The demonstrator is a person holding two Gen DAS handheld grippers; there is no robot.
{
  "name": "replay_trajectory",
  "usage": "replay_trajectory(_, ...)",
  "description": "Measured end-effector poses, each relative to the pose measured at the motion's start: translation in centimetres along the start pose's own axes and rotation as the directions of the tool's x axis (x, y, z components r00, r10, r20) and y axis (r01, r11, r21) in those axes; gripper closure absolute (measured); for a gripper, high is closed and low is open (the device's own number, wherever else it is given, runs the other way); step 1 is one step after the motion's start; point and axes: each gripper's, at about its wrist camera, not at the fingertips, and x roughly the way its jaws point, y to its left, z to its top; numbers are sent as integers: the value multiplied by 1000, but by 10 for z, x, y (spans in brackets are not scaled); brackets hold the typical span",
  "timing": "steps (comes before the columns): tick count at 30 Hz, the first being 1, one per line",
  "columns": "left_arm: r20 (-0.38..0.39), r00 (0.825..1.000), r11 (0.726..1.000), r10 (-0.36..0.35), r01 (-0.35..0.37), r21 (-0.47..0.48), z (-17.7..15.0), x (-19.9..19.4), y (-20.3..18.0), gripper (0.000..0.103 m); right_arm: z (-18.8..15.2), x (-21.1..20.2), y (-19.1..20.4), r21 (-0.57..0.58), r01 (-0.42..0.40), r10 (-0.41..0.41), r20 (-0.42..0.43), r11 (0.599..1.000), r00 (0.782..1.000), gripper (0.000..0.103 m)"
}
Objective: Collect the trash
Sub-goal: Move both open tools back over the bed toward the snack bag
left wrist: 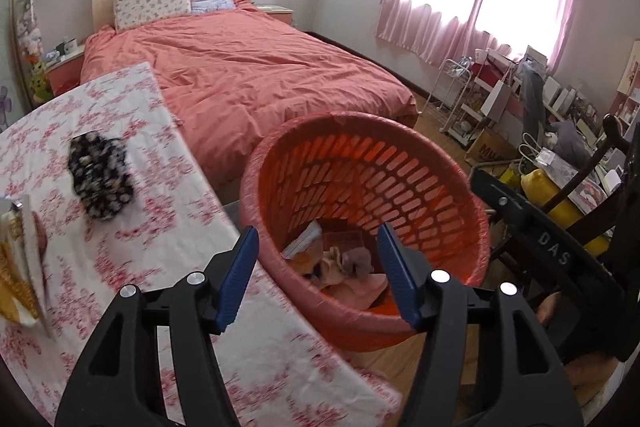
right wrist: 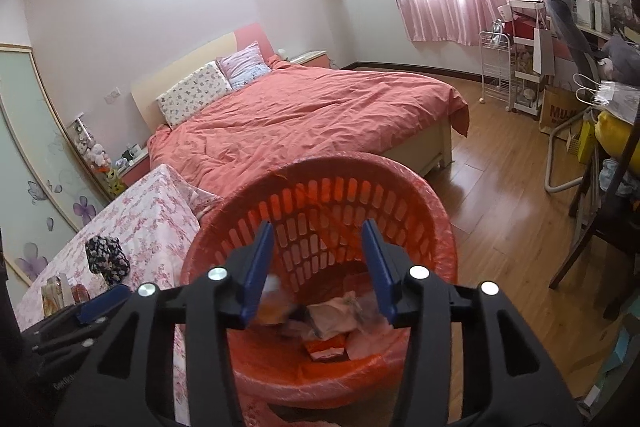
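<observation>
In a bedroom, beside the tabletop (left wrist: pixel 168 227), both grippers (left wrist: pixel 316 267) (right wrist: pixel 320 267) hang wide and empty over the bin (right wrist: pixel 420 187), apparently after a drop; next, fetch the dark wad (left wrist: pixel 100 183).

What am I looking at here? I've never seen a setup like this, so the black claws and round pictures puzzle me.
The claws are two hand-held grippers; a person carries one in each hand. Each round picture comes from a fisheye camera on a gripper, looking along its blue-padded fingers. One shows the left gripper, the other the right gripper. Both are open and hold nothing. Both point into an orange basket lined with a plastic bag, with wrappers and crumpled trash inside. Beside it is a table under a flowered tablecloth, with a dark flowered pouch on it. Behind is a bed.
</observation>
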Motion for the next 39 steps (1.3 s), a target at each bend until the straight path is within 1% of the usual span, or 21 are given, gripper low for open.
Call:
replay_trajectory(2, 5, 1000, 1000, 27, -27, 4, -4, -7, 5, 40, -2, -2, 3, -15, 8, -8, -5, 1000, 1000, 53)
replay_trajectory(5, 20, 997, 998, 69, -69, 1, -10, -22, 16, 35, -7, -5, 12, -45, 8, -9, -18, 999, 1000, 51)
replay_trajectory(10, 42, 990, 991, 137, -137, -11, -22, -47, 41, 35, -14, -9, 32, -96, -8, 5, -29, 995, 1000, 47)
replay_trajectory(14, 60, 980, 981, 192, -190, -43, -32, -67, 65, 34, -21, -12, 57, -146, -34, 28, -43, 989, 999, 46)
replay_trajectory(17, 71, 971, 971, 230, -224, -85, -40, -83, 85, 34, -27, -15, 78, -181, -60, 51, -53, 982, 997, 45)
replay_trajectory(22, 90, 947, 945, 308, -294, -143, -53, -108, 120, 34, -38, -17, 116, -240, -126, 109, -83, 963, 991, 45)
replay_trajectory(26, 79, 928, 919, 363, -343, -193, -66, -122, 148, 33, -49, -17, 156, -288, -209, 180, -124, 935, 976, 45)
replay_trajectory(27, 72, 921, 908, 383, -361, -213, -71, -126, 158, 33, -52, -16, 163, -296, -222, 190, -132, 929, 973, 45)
replay_trajectory(31, 52, 905, 877, 423, -393, -276, -82, -137, 186, 33, -63, -14, 197, -326, -286, 240, -172, 901, 955, 45)
replay_trajectory(35, 37, 890, 843, 454, -416, -341, -93, -151, 209, 33, -75, -9, 231, -339, -357, 295, -221, 871, 930, 45)
replay_trajectory(39, 26, 882, 823, 470, -427, -376, -102, -160, 225, 33, -83, 0, 260, -336, -417, 336, -275, 844, 901, 45)
